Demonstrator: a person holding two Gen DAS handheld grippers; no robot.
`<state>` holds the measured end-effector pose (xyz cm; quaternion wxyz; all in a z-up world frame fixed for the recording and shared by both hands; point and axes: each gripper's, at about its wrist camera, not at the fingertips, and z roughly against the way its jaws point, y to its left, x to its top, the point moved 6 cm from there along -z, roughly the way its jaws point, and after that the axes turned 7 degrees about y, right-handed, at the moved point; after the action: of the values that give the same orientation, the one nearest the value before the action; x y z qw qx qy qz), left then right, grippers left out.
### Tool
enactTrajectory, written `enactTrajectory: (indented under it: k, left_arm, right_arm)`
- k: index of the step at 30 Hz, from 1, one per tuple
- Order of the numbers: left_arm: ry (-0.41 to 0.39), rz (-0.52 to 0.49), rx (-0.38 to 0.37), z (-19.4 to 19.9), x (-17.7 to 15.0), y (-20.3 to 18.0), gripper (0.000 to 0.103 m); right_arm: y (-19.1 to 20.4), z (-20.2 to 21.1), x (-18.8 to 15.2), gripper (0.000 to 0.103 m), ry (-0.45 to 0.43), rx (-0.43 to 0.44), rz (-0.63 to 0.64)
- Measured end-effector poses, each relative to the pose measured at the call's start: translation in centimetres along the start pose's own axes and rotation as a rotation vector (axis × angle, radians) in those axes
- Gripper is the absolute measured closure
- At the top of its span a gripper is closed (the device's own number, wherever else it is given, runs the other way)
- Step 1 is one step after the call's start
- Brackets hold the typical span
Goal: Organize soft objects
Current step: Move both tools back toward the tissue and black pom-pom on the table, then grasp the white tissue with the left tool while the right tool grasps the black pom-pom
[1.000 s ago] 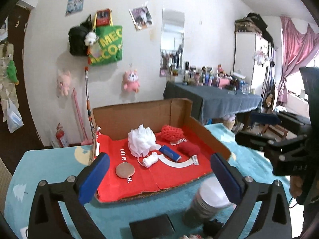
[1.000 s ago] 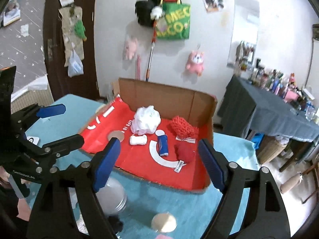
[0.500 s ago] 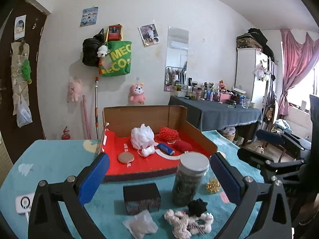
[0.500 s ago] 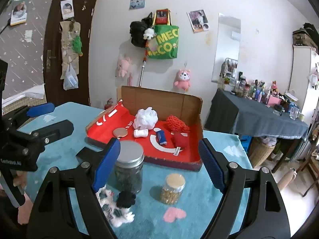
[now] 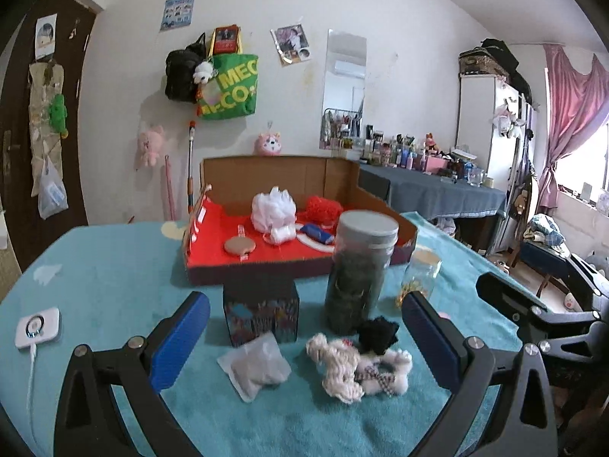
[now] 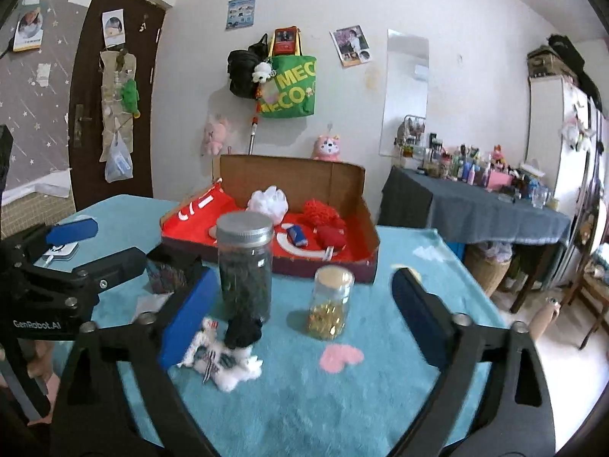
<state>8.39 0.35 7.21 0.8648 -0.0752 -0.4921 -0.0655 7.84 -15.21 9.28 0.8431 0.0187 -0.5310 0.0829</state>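
Blue-padded jaws on both grippers gape empty, right's just widened, lowered nearer the plush toy (image 5: 357,365).

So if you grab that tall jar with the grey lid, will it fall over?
Maybe. The tall jar stands upright and narrow on the fuzzy teal table cover, so a push near its grey lid could tip it. It looks packed with dark stuff, so probably heavy. Its sides look smooth and stiff, so the pads might slip; grab it low.
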Motion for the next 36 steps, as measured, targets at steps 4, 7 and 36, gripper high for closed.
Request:
enactTrajectory:
  k: [4,7,36]
  left_arm:
    - [0.045,0.003,0.002,-0.9,-1.4,0.0,0.000]
    - [0.071,-0.001,0.010,-1.4,-2.5,0.1,0.000]
    - [0.327,0.025,0.023,-6.7,-5.0,4.1,0.024]
  right_arm:
    - [-0.2,-1.2,-2.0,0.007,0.053,0.003,-0.013]
    - [-0.4,-2.1,-3.2,0.007,0.093,0.012,-0.029]
    - [0.5,-8.6,-5.6,0.007,0.315,0.173,-0.117]
